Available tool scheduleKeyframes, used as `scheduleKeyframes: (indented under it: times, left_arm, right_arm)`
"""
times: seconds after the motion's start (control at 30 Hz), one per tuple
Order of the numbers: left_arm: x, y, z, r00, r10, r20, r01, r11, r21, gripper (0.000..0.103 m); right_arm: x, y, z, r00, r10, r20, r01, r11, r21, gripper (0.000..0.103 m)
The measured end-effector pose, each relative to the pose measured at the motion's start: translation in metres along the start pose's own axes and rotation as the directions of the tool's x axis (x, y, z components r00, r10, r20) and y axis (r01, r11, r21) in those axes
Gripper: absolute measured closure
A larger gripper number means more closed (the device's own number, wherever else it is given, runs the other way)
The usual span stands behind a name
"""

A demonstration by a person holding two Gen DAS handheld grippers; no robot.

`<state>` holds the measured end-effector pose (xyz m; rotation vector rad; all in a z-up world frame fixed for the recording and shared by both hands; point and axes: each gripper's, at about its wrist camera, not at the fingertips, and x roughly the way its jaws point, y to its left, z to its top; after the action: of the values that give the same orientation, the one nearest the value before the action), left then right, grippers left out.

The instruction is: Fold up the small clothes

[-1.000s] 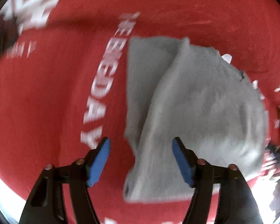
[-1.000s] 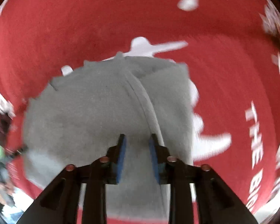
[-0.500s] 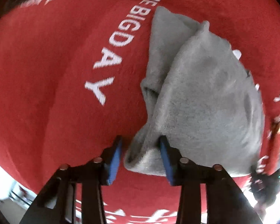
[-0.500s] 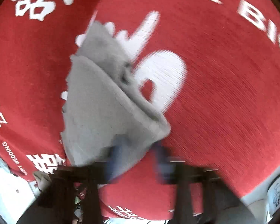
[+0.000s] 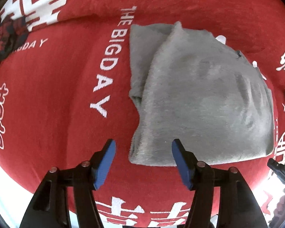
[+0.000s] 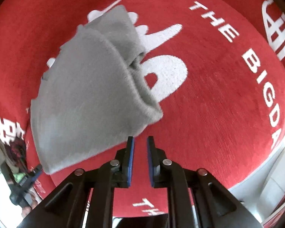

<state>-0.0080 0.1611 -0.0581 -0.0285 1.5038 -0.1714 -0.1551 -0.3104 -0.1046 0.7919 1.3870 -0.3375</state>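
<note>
Left wrist view: a small grey garment (image 5: 199, 98) lies folded on a red cloth-covered surface (image 5: 57, 95) printed with white lettering. Several layers are stacked, and one narrower flap shows at its far left edge. The fold looks largely done; what may remain is a final halving or squaring up. Its long axis runs from the near edge away toward the far side, leaning slightly left. The left tongs (image 5: 143, 152) hover spread wide apart, empty, with the garment's near left corner between them but untouched.

Right wrist view: the same garment (image 6: 85, 95) sits left of centre, its long axis slanting from near left to far right. The right tongs (image 6: 140, 148) stand nearly closed, a narrow gap between the pads, gripping nothing, just beside the garment's near corner.
</note>
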Motion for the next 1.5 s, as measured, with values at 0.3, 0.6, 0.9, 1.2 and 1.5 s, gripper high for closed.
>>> scheduleKeyframes:
  times: [0.3, 0.6, 0.9, 1.2, 1.5]
  left_arm:
    - [-0.010, -0.004, 0.002, 0.998, 0.067, 0.020, -0.067, 0.997, 0.031, 0.001]
    - [-0.012, 0.004, 0.004, 0.995, 0.097, 0.034, -0.097, 0.995, 0.007, 0.001]
    - [-0.006, 0.014, 0.004, 0.998, 0.065, 0.001, -0.064, 0.997, -0.048, 0.001]
    - [-0.001, 0.017, 0.003, 0.997, 0.077, -0.010, -0.077, 0.997, -0.015, 0.001]
    - [0.001, 0.033, 0.007, 0.998, 0.051, 0.026, -0.050, 0.997, -0.059, 0.001]
  right_arm:
    - [0.010, 0.066, -0.015, 0.999, 0.019, -0.035, -0.025, 0.987, -0.160, 0.073]
    - [0.024, 0.116, -0.031, 0.997, 0.043, -0.061, -0.056, 0.970, -0.237, 0.059]
    - [0.030, 0.141, -0.046, 0.995, 0.047, -0.085, -0.069, 0.955, -0.287, 0.058]
    - [0.041, 0.156, -0.057, 0.991, 0.059, -0.117, -0.091, 0.951, -0.295, 0.058]
    - [0.061, 0.168, -0.063, 0.976, 0.139, -0.169, -0.177, 0.955, -0.236, 0.058]
